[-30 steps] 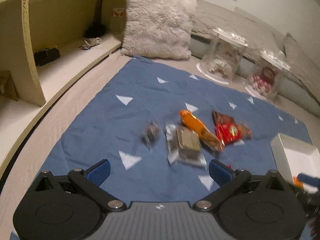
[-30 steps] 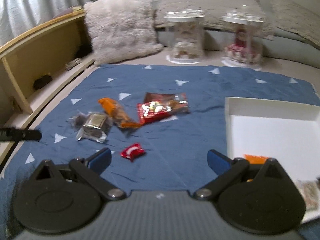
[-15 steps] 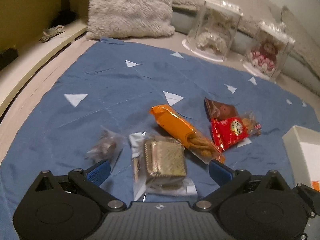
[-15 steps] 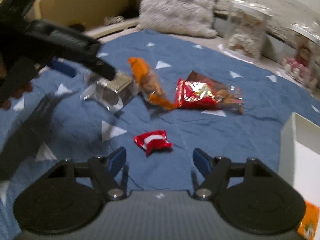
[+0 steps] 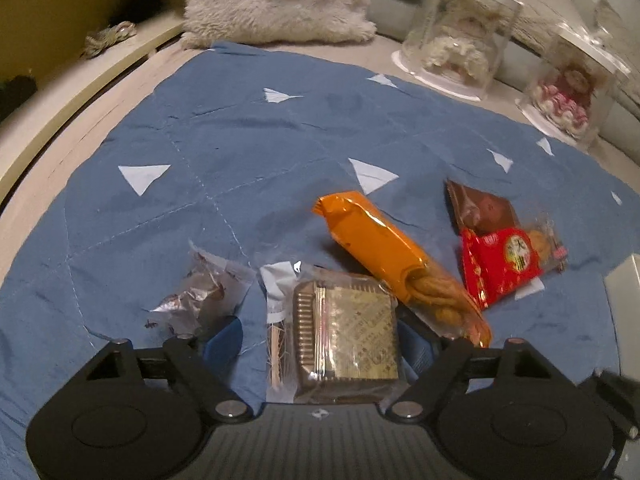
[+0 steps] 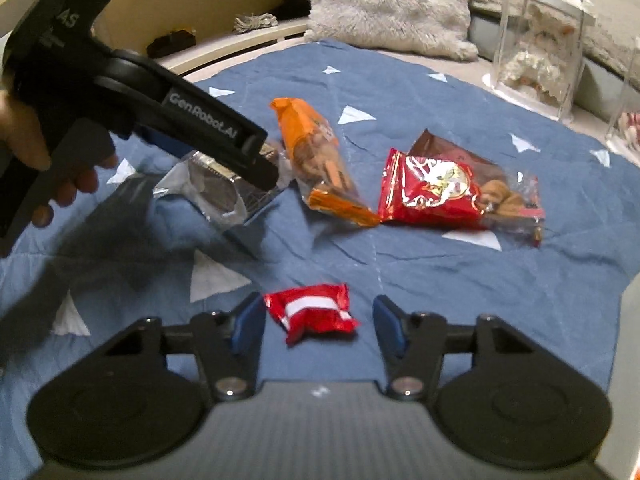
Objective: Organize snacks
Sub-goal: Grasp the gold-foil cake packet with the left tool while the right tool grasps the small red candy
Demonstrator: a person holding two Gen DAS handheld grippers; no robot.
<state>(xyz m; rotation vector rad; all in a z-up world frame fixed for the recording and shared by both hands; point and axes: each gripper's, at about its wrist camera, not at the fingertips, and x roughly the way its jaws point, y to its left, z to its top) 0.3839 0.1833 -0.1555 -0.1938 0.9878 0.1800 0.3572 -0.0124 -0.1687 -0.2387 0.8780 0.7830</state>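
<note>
Two grippers, jaws closing, nothing gripped | blue quilt [image 5: 240, 140] on bed | fluffy pillow [image 5: 276, 0] behind

Six snack packets [image 6: 312, 314], two display cases [image 5: 460, 32].

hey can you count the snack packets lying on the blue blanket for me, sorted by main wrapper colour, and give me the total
Red: 2, the small red packet and the large red bag
Orange: 1, the orange packet
Gold: 1, the gold-tray packet
Brown: 1, the brown packet
Clear with dark contents: 1, the crinkled clear packet
Total: 6
</note>
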